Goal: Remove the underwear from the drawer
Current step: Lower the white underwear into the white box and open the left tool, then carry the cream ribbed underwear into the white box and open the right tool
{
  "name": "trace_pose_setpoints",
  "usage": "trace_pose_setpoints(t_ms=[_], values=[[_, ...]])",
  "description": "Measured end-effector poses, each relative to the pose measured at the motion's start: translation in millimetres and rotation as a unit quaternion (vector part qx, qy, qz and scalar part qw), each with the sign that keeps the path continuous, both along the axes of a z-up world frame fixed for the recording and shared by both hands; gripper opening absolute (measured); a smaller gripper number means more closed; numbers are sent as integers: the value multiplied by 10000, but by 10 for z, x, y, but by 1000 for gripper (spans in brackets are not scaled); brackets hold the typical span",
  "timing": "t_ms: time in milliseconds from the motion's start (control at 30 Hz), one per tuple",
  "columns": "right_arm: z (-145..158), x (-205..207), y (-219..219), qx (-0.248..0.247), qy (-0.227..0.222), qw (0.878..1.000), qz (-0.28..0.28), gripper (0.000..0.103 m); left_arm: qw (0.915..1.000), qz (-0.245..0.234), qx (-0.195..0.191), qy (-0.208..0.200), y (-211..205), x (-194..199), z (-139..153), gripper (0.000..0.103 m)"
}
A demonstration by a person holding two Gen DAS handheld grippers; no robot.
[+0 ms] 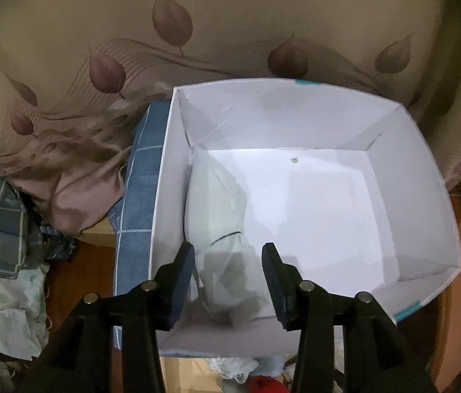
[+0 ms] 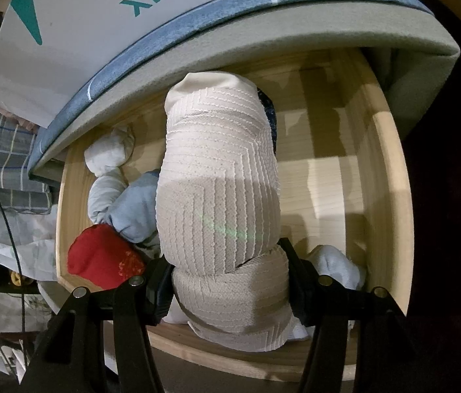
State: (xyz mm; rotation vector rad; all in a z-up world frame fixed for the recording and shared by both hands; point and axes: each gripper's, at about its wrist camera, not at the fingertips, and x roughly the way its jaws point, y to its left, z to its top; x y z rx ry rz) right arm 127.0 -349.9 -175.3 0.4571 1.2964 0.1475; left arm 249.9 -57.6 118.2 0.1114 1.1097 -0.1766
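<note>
L claw (image 1: pixel 229 255) apart, over white roll (image 1: pixel 217 209) in box (image 1: pixel 427 177) | R claw (image 2: pixel 227 275) clamped on beige roll (image 2: pixel 217 170) above drawer (image 2: pixel 384 170)

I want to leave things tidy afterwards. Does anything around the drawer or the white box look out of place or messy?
Nothing is spilled or damaged. The rolled items in the wooden drawer lie loosely piled at its left end: a red roll, a light blue one and a white one. One pale bundle lies against the white box's left wall.
</note>
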Motion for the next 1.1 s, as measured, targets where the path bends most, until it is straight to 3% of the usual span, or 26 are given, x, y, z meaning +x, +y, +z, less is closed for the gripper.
trace_pose_setpoints(t_ms=[167,433,567,800,1100], values=[[16,-8,6,-14,-16,10000,-24,54,9995,-92,-289,46,149,-222,265,44],[123,-45,-18,112,-280,9995,-105,53,9995,-106,-113,-291,644,-715,748,44],[154,-53,-21,93,-169,9998,-113,52,9990,74,35,-442,934,-905,824,44],[428,-131,36,101,-99,9998,112,51,9983,483,61,-329,1281,-1238,404,45],[1114,-207,70,-276,-656,9968,365,51,9948,983,-47,-242,1278,-1604,-426,45]])
